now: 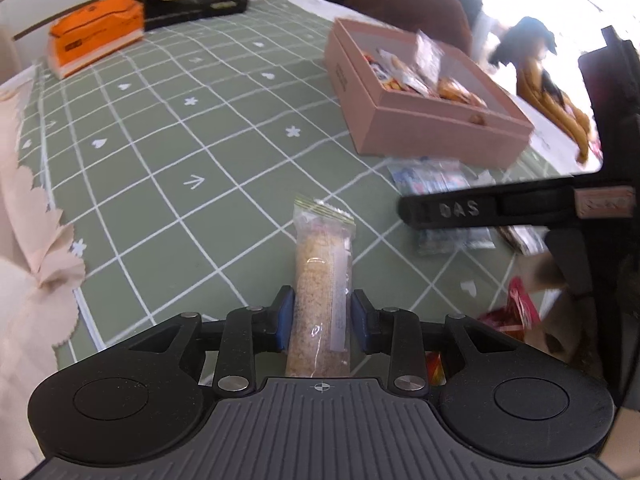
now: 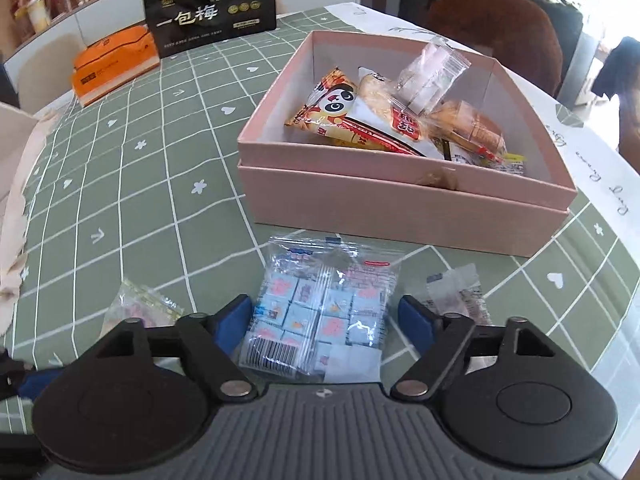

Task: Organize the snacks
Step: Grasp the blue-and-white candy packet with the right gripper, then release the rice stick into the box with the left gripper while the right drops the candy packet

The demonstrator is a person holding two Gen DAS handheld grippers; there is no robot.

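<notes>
My left gripper (image 1: 322, 322) is shut on a long clear packet with a tan cereal bar (image 1: 322, 280), held above the green checked tablecloth (image 1: 160, 152). The pink box (image 1: 424, 120) with several snacks stands ahead to the right. In the right wrist view, my right gripper (image 2: 325, 320) is open, its blue pads on either side of a clear bag of small blue and pink squares (image 2: 324, 308) lying on the cloth in front of the pink box (image 2: 404, 204). The right gripper also shows in the left wrist view as a dark arm (image 1: 480, 208).
An orange tissue pack (image 2: 114, 64) and a black bag (image 2: 210, 4) stand at the table's far side. A small clear packet (image 2: 456, 292) lies right of the bag, another (image 2: 138, 304) on the left. A red wrapper (image 1: 516, 312) lies right. A brown chair (image 2: 496, 24) stands behind the box.
</notes>
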